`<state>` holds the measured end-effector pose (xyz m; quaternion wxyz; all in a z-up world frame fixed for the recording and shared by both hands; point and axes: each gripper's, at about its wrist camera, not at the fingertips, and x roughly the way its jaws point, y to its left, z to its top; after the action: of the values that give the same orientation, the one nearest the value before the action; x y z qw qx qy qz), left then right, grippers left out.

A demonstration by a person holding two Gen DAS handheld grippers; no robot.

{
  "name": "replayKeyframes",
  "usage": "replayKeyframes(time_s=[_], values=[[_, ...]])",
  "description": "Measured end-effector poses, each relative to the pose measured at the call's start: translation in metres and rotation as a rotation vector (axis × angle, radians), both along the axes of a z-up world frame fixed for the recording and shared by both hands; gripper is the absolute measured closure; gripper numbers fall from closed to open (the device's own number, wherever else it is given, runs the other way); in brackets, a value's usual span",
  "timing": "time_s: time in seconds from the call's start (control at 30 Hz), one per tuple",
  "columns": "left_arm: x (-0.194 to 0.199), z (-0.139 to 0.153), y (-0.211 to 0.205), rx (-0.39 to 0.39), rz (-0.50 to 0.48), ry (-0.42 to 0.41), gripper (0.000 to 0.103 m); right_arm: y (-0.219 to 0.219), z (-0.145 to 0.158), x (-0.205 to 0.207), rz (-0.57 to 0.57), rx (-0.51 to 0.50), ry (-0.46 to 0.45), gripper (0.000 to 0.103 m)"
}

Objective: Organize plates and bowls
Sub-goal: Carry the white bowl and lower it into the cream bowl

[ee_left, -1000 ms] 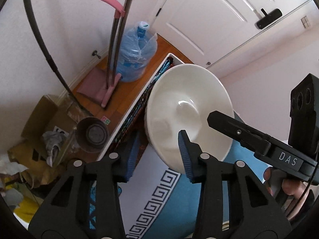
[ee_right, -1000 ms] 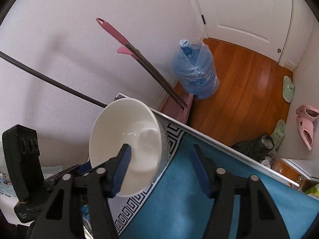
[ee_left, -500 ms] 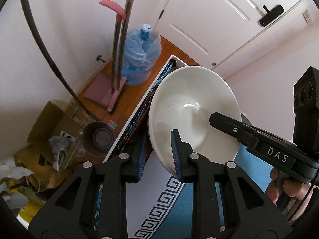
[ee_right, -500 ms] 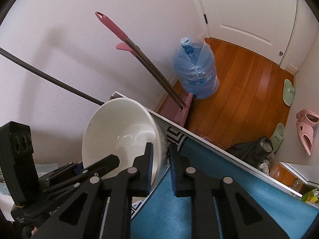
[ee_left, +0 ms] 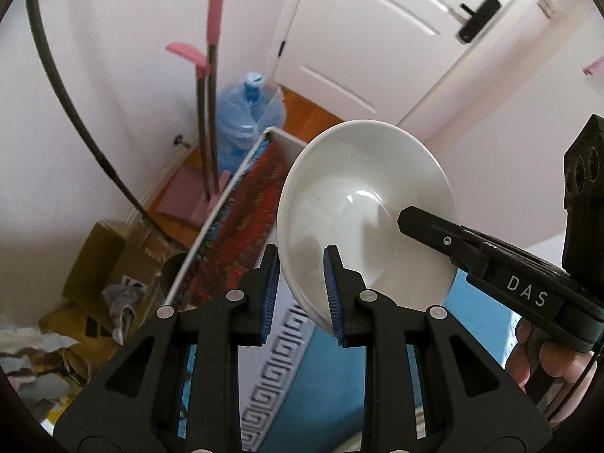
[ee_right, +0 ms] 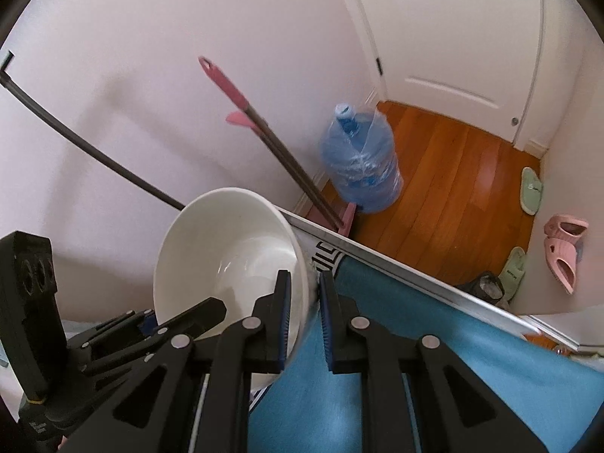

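Observation:
A white bowl (ee_left: 362, 204) hangs tilted in the air above the blue tablecloth (ee_left: 332, 377), its hollow facing both cameras. My left gripper (ee_left: 302, 294) is shut on the bowl's near rim, blue pads on either side of the wall. My right gripper (ee_right: 305, 313) is shut on the opposite rim of the same bowl (ee_right: 226, 241). In the left wrist view the right gripper's finger (ee_left: 434, 226) reaches into the bowl from the right, held by a hand (ee_left: 543, 358). A second rim line shows under the bowl's lower edge; whether it is another bowl I cannot tell.
The table's white edge (ee_right: 415, 275) runs past a big blue water bottle (ee_right: 358, 166) and pink-handled mop poles (ee_left: 209, 113) on the wood floor. Cardboard boxes (ee_left: 102, 264) lie at the left, slippers (ee_right: 562, 249) at the right, beside a white door (ee_left: 396, 37).
Both grippers went from open to shut on the bowl's rim. The bowl then rose with them off the cloth, and the floor things look farther away.

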<state>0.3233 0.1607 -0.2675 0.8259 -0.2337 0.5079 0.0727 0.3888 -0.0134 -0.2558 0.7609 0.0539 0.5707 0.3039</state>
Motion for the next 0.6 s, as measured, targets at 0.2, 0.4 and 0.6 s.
replayKeyframes(time_s=[0.2,0.4,0.6], values=[[-0.025,0.045,-0.038,0.017,-0.039,-0.069,0.082,-0.042,0.046,-0.032,-0.049,0.039,-0.064,0.089],[-0.066,0.088,-0.105,0.054,-0.070,-0.128,0.082,-0.101,0.084,-0.078,-0.091,0.064,-0.132,0.089],[-0.111,0.120,-0.187,0.073,-0.076,-0.169,0.082,-0.176,0.112,-0.133,-0.120,0.057,-0.157,0.089]])
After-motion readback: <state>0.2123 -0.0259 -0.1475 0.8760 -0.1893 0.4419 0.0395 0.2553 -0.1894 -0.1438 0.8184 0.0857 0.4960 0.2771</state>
